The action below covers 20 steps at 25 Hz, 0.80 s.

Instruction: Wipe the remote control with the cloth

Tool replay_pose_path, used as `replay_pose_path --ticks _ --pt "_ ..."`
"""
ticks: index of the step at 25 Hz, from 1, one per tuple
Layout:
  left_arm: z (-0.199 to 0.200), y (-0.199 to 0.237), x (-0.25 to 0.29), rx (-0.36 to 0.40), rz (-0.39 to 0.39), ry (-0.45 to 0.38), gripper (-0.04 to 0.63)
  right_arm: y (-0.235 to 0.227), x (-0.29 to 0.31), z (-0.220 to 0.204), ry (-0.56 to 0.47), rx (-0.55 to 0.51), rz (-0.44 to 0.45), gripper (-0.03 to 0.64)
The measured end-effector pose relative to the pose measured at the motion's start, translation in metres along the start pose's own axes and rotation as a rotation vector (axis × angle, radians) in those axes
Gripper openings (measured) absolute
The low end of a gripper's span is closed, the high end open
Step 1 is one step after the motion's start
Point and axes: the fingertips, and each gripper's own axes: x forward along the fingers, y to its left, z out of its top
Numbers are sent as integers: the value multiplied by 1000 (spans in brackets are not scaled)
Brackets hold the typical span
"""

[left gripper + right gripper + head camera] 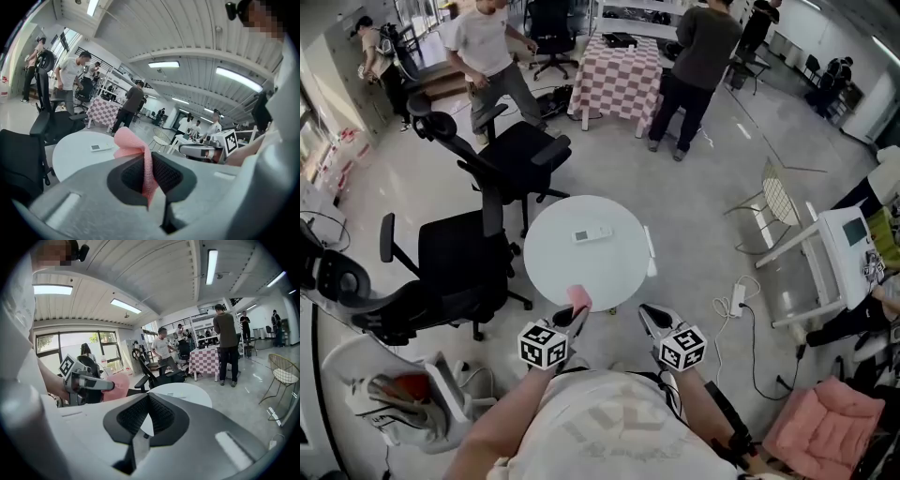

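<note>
Pinches the pink cloth in the left gripper at the table's near edge, with the right gripper closed empty and the remote mid-table.

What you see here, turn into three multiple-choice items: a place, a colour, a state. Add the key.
1. The remote control lies: A near the round table's middle; B hanging off its edge; C under it.
2. The cloth is: A blue; B pink; C green.
3. The right gripper is: A wide open; B shut on the remote control; C shut, empty.
Key: 1 A, the head view shows it on the tabletop; 2 B, a pink fold clamped in the left gripper; 3 C, its pads meet with nothing between.
</note>
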Motion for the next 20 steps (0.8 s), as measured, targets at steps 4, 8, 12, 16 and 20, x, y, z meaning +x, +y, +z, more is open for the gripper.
replay_pose_path --ticks 4,8,12,16,20 --pt "1 5 -1 1 -5 -6 26 0 2 3 -4 -6 -19 5" --pt "1 9 -3 -7 1 -9 26 2 6 4 3 -12 -20 5" --pt "2 17 -4 -21 18 -15 26 -2 13 3 15 -14 -9 5" --pt "3 23 1 -28 45 -8 26 -15 25 4 21 -7 7 5" --pt "1 34 11 -46 89 8 26 -34 45 -2 44 16 43 5"
